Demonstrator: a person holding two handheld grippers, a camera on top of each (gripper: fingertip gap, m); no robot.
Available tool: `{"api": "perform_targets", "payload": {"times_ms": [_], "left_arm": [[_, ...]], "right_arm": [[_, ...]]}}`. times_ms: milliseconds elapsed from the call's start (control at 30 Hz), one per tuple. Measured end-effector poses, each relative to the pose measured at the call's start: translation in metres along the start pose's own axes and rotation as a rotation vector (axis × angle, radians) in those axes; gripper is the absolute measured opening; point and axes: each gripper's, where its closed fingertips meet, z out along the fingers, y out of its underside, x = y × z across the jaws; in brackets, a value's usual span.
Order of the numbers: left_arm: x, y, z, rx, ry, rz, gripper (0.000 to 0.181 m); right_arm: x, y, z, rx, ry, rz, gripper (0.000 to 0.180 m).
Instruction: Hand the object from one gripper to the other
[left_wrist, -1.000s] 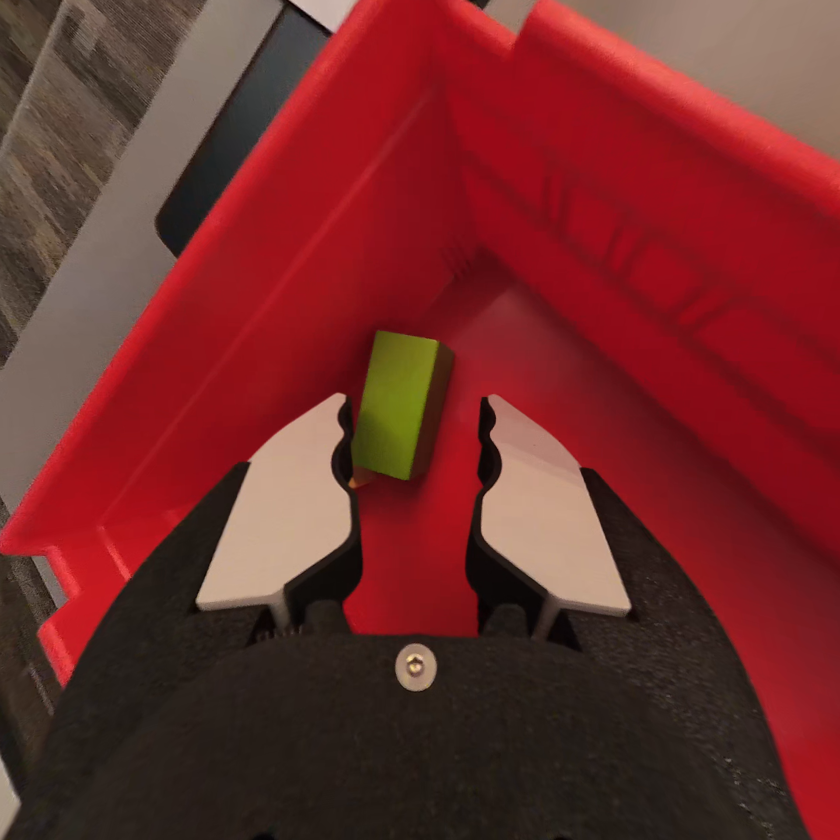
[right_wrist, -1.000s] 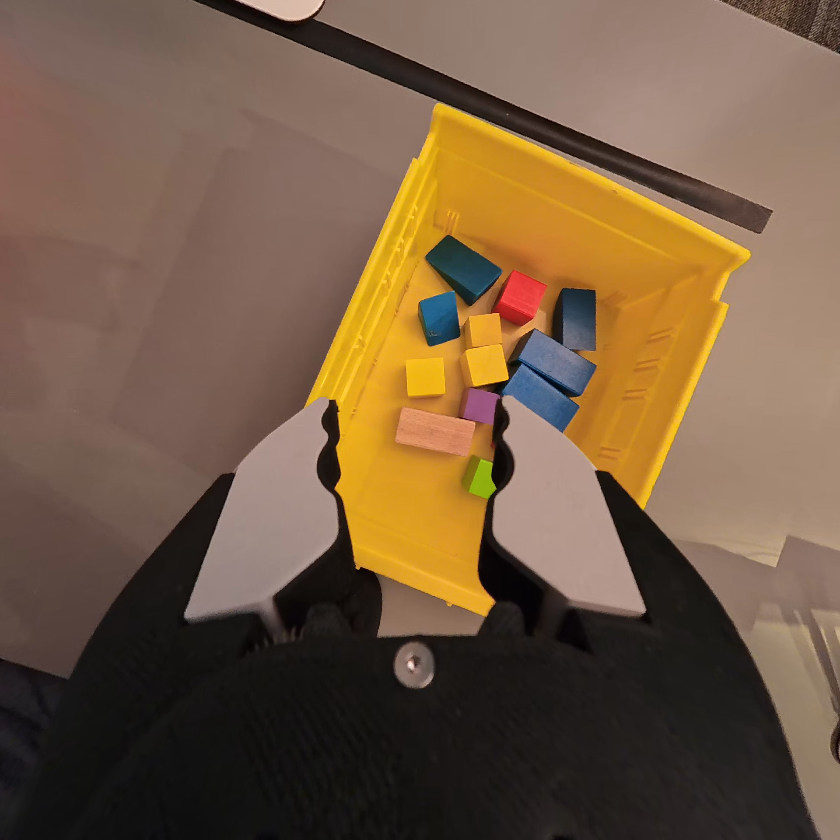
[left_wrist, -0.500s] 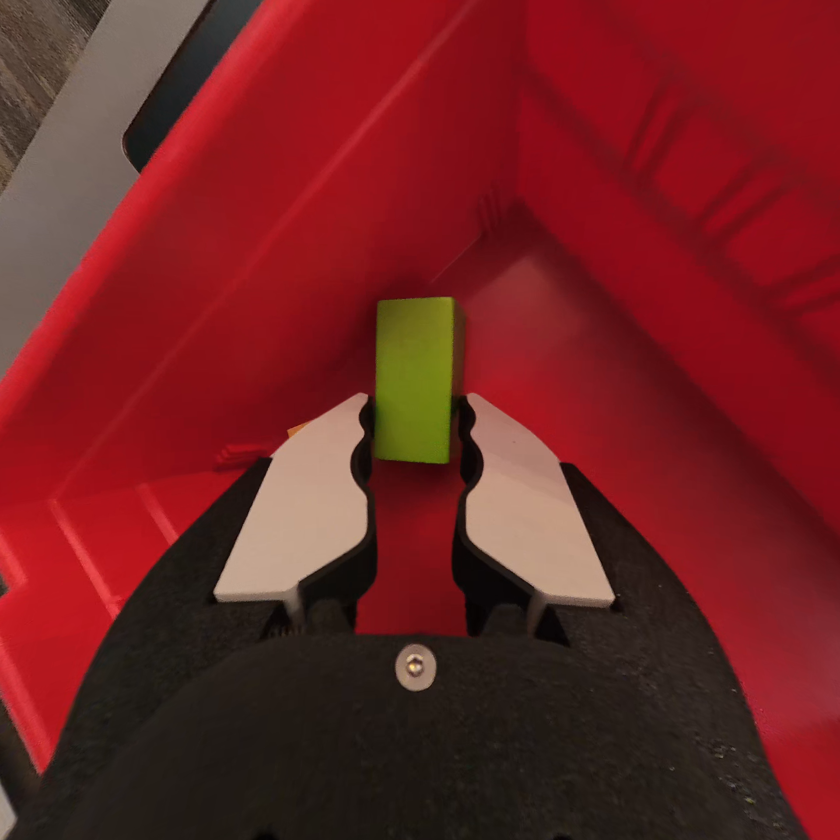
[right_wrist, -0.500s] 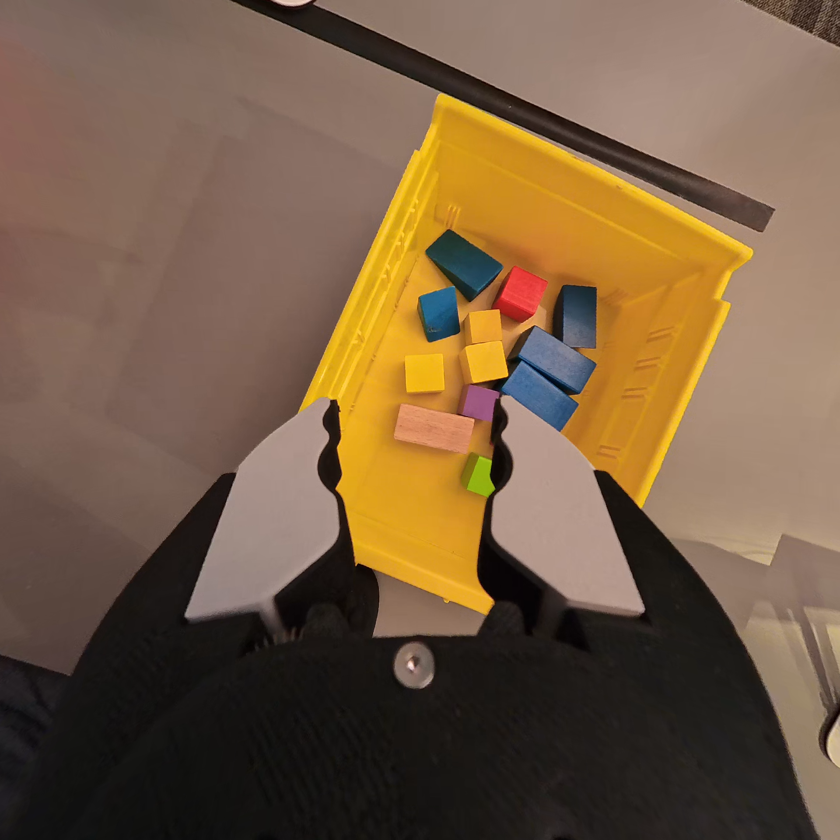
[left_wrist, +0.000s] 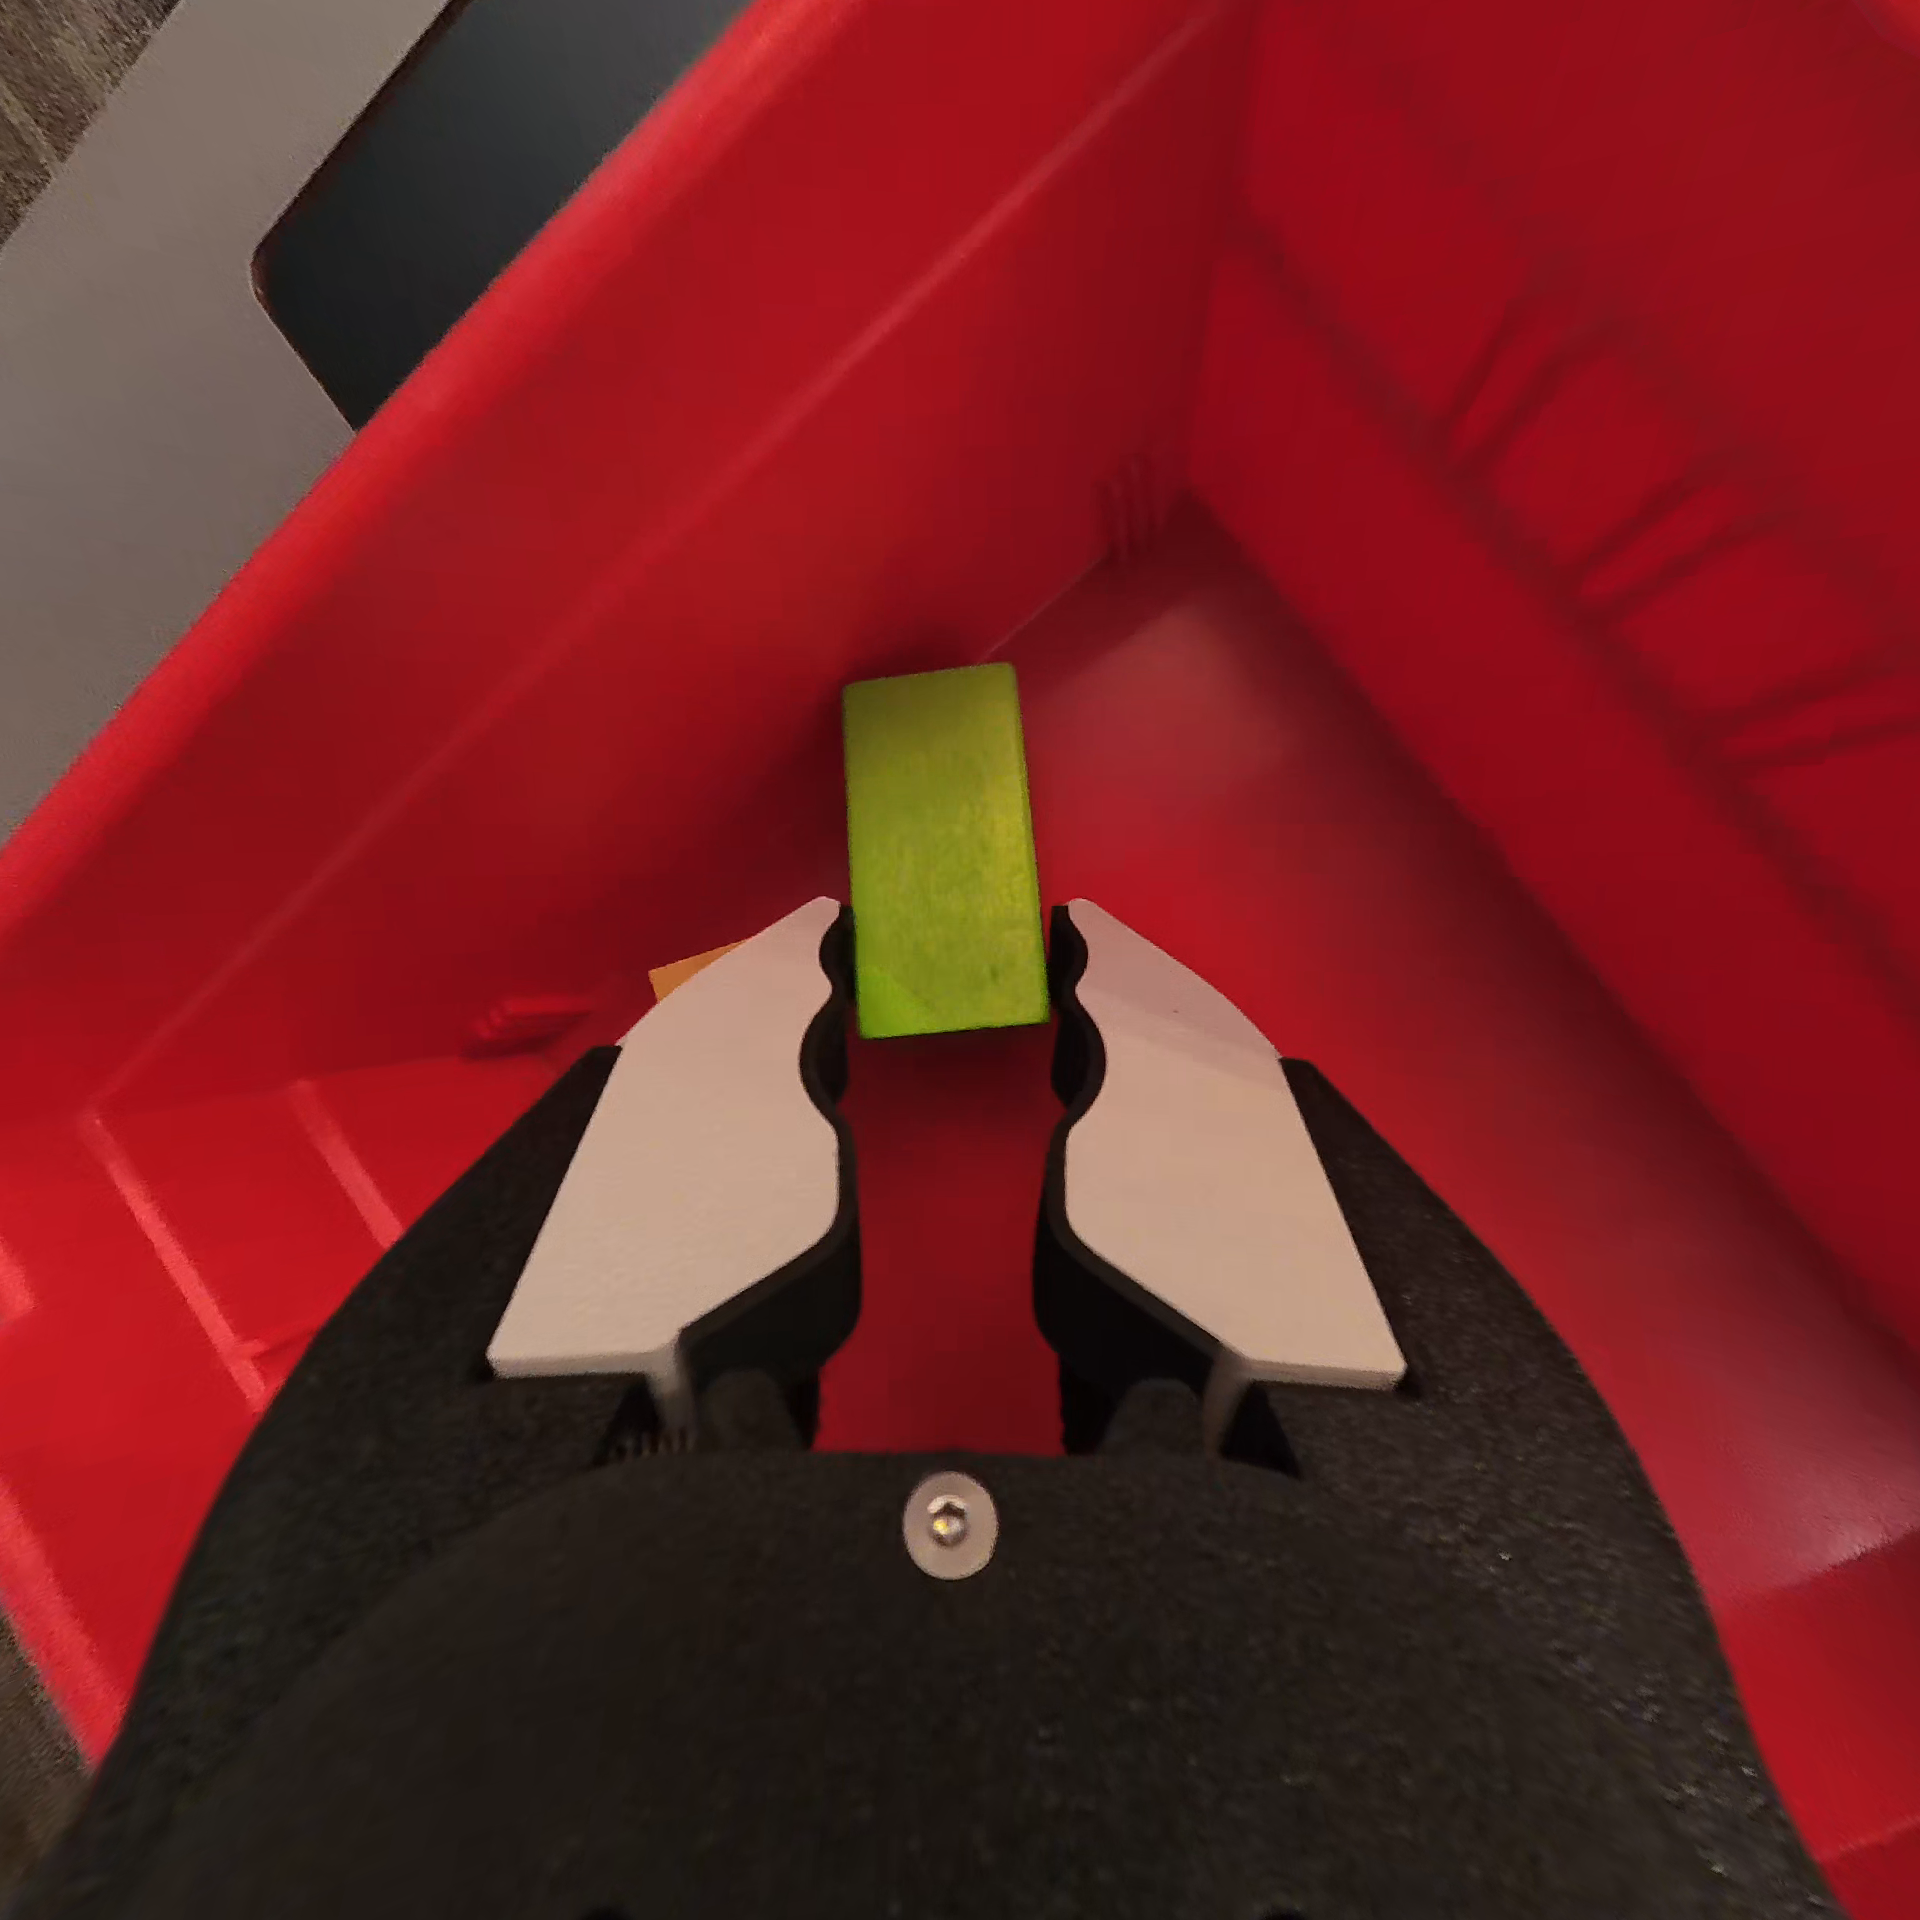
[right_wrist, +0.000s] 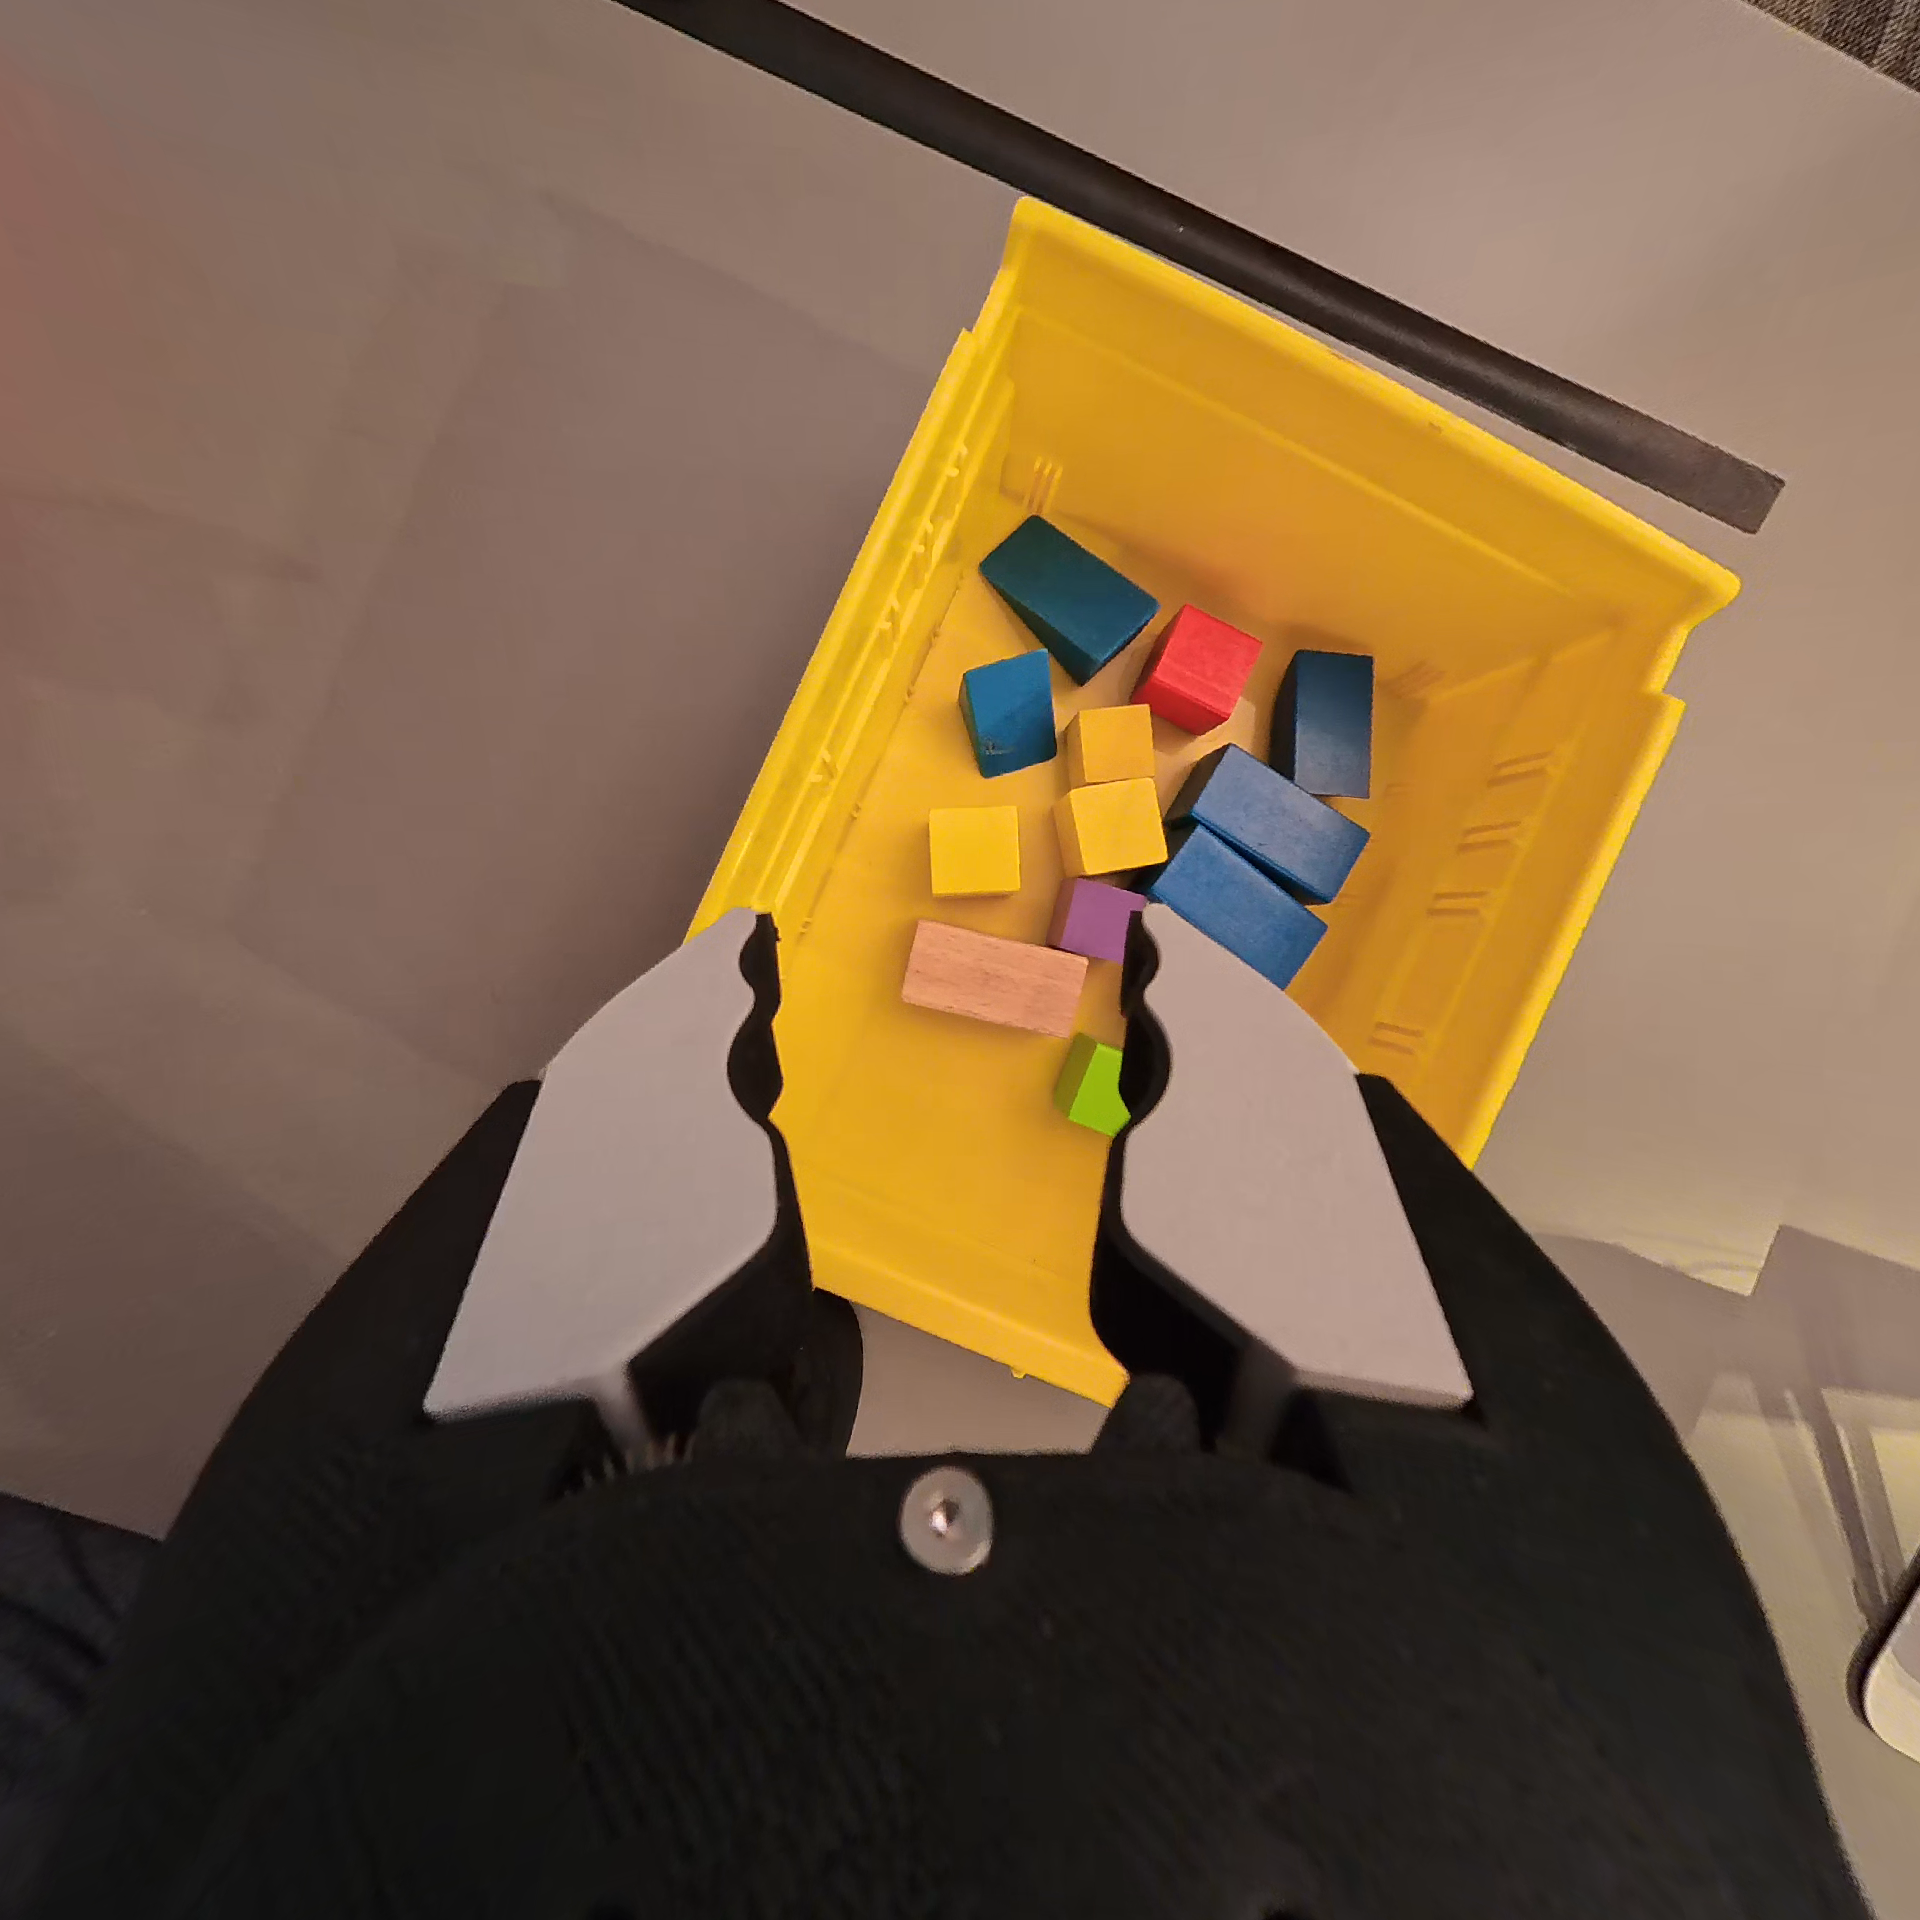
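Left gripper (left_wrist: 951, 914) jaws, apart a second ago with the green block (left_wrist: 940, 852) lying skewed near the left finger, now clamp its sides; block is straight between the tips. Red bin (left_wrist: 727, 436) wall looms closer. Right wrist view shifts only slightly.

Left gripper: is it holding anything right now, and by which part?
Yes: the left gripper is shut on the green block, pinching its near end by the two long sides, inside the red bin.
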Motion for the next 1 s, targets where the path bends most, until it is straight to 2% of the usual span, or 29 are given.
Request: {"api": "perform_targets", "payload": {"times_ms": [300, 433, 567, 667, 767, 900, 1000], "left_arm": [[0.003, -0.002, -0.017, -0.002, 0.05, -0.023, 0.035], [0.0, -0.022, -0.052, 0.102, 0.023, -0.018, 0.035], [0.016, -0.066, -0.111, 0.331, 0.055, -0.009, 0.035], [0.06, -0.109, -0.167, 0.582, 0.279, -0.029, 0.035], [0.107, -0.144, -0.212, 0.772, 0.536, -0.063, 0.035], [0.165, -0.172, -0.248, 0.891, 0.884, -0.132, 0.035], [0.194, -0.185, -0.264, 0.941, 1.087, -0.202, 0.035]], "right_arm": [[-0.002, -0.001, 0.001, -0.006, 0.005, -0.01, 0.065], [-0.004, -0.004, 0.001, 0.001, 0.012, -0.029, 0.064], [-0.019, -0.022, -0.003, 0.086, -0.032, -0.094, 0.062], [-0.044, -0.058, -0.017, 0.292, -0.068, -0.279, 0.063], [-0.083, -0.097, -0.036, 0.584, -0.035, -0.525, 0.076], [-0.151, -0.129, -0.064, 0.931, -0.032, -0.708, 0.087], [-0.191, -0.141, -0.085, 1.189, -0.017, -0.706, 0.093]]}}
